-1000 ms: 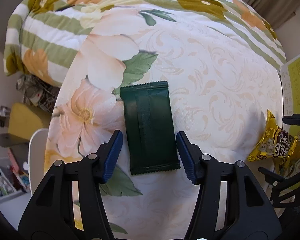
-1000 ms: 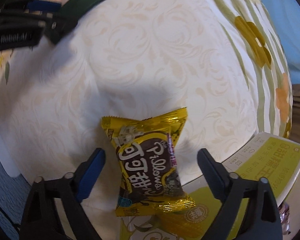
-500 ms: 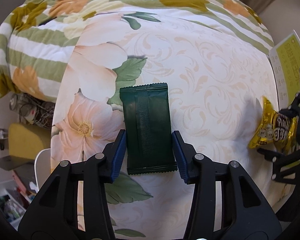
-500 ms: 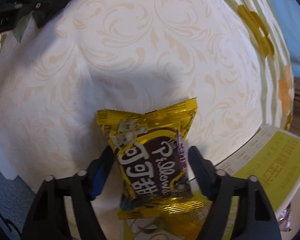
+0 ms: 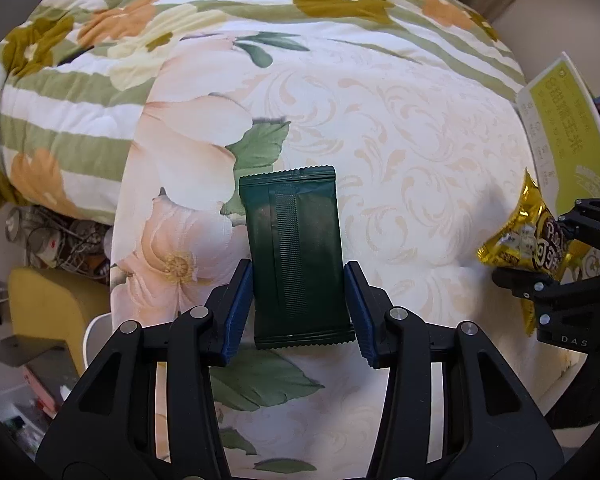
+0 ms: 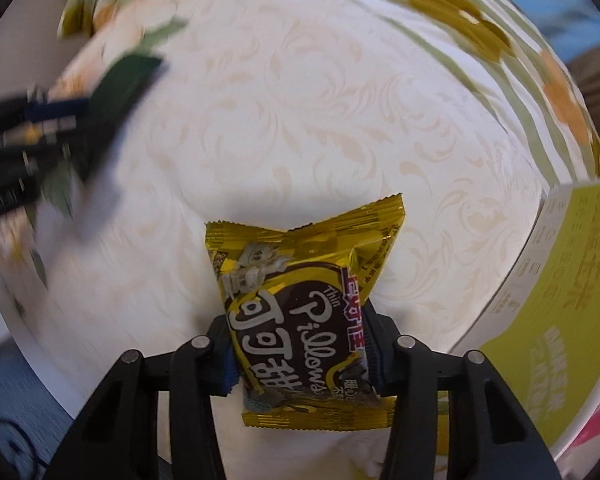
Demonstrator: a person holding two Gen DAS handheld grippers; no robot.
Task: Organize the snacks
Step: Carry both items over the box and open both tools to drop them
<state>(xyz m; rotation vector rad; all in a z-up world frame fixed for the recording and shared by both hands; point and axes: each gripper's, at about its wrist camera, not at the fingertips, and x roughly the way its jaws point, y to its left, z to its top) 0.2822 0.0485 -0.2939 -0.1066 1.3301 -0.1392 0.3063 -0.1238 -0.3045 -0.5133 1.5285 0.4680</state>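
Note:
A dark green snack packet (image 5: 296, 256) lies lengthwise on the floral bedspread (image 5: 400, 128), and my left gripper (image 5: 299, 308) is shut on its near half, blue pads pressed against both long edges. A yellow and brown snack bag (image 6: 304, 300) with printed lettering sits pinched between the pads of my right gripper (image 6: 300, 356), which is shut on its lower half. From the left wrist view the same yellow bag (image 5: 528, 236) and the right gripper (image 5: 556, 256) show at the far right. The right wrist view catches the green packet (image 6: 124, 84) and left gripper, blurred, at upper left.
A white and lime-green carton (image 6: 556, 292) stands open just right of the yellow bag, also seen as a carton (image 5: 560, 124) at the right edge. The bed's left edge drops to a yellow chair (image 5: 48, 304) and floor clutter (image 5: 56, 236). A striped quilt (image 5: 60, 92) lies beyond.
Both grippers closed on their snacks: the left pads drew in onto the green packet, the right jaws went from wide apart to pinching the yellow bag. The right wrist view rolled and blurred.

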